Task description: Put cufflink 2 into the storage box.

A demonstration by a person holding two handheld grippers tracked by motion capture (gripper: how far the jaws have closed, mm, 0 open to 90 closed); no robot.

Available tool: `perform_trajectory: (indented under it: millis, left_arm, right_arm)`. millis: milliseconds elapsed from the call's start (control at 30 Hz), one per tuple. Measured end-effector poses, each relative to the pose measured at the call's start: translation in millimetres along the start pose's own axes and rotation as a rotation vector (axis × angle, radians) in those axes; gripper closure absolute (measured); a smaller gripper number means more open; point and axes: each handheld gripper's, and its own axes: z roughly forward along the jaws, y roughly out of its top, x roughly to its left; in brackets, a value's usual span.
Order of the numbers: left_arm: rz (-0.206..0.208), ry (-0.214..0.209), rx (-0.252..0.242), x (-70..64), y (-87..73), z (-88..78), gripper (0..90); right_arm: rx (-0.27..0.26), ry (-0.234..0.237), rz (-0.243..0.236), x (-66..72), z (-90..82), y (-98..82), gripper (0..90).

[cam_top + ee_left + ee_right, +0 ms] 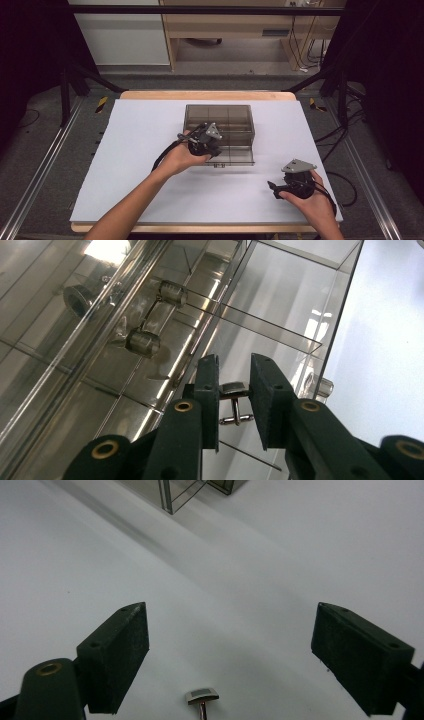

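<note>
A smoky clear box with dividers stands at the middle of the white table. My left gripper hangs over the box's near edge. In the left gripper view my left gripper is shut on a small silver cufflink, whose head sits between the pads above a compartment of the box. My right gripper rests at the front right of the table. In the right gripper view it stands wide open, with a second silver cufflink lying on the table between the jaws, untouched.
Other small metal pieces lie in the box's compartments on the left of the left gripper view. A corner of the box shows far off in the right gripper view. Black frame posts stand beside the table.
</note>
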Motion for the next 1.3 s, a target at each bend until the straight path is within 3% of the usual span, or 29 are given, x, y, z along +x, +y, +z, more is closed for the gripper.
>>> perform_trajectory:
  millis: [267, 367, 533, 700, 867, 1067, 1300]
  left_arm:
    - [-0.014, 0.029, -0.061, 2.1, 2.0, -17.3, 67.2]
    - [-0.011, 0.057, -0.081, 1.1, 1.3, -28.9, 62.5]
    - [-0.006, 0.09, -0.092, -3.9, -3.4, -45.1, 50.5]
    - [-0.041, 0.105, -0.107, -7.4, -12.8, -58.5, 38.5]
    - [-0.041, 0.109, -0.072, -8.4, -23.5, -64.6, 32.4]
    - [-0.063, 0.097, -0.084, -8.5, -36.8, -73.1, 25.7]
    - [-0.082, 0.114, -0.104, -10.0, -59.6, -78.3, 17.6]
  right_arm:
    - [0.002, 0.002, 0.001, 0.3, -2.8, 0.7, 16.2]
    - [-0.013, -0.003, 0.007, 0.3, -6.7, 1.7, 22.7]
    - [0.048, 0.019, -0.005, 1.2, -9.6, 1.3, 34.8]
    - [0.11, 0.032, -0.003, 1.1, -10.7, -1.6, 42.9]
    - [0.117, 0.036, 0.001, -2.2, -11.0, -4.0, 45.9]
    - [0.142, 0.028, 0.006, -6.5, -12.7, -6.3, 46.5]
    - [0.158, 0.025, 0.011, -8.9, -14.7, -8.6, 47.1]
